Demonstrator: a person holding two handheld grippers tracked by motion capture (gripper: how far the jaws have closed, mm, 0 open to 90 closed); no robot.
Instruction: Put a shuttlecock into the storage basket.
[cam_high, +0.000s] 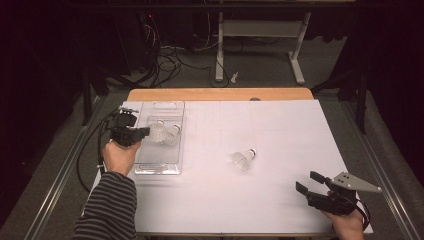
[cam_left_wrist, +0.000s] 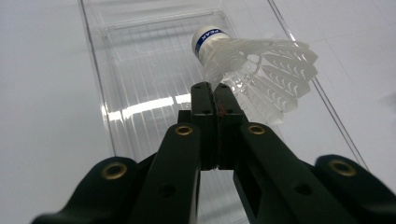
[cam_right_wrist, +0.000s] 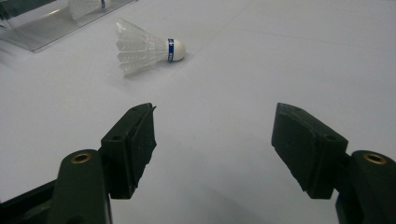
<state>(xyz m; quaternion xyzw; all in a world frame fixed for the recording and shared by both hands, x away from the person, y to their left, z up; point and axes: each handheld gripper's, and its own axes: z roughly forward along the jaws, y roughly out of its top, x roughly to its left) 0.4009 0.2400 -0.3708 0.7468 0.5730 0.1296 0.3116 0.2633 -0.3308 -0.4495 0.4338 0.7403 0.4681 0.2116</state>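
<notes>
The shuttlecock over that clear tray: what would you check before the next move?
1. Left gripper jaws shut on held shuttlecock's feather skirt: ok.
2. Held shuttlecock above the clear tray: ok.
3. Whether another shuttlecock already lies in the tray: cannot tell.
4. Loose shuttlecock lies free on the table: ok.
5. Right gripper jaws open, nothing between them: ok.

White table (cam_high: 280, 200) — tray (cam_high: 159, 167), shuttlecock (cam_high: 243, 158)

A clear tray (cam_high: 159, 165) is lying at the table's (cam_high: 280, 210) left, a shuttlecock (cam_high: 170, 134) in it; another shuttlecock (cam_high: 243, 158) is lying mid-table, right of it.
</notes>
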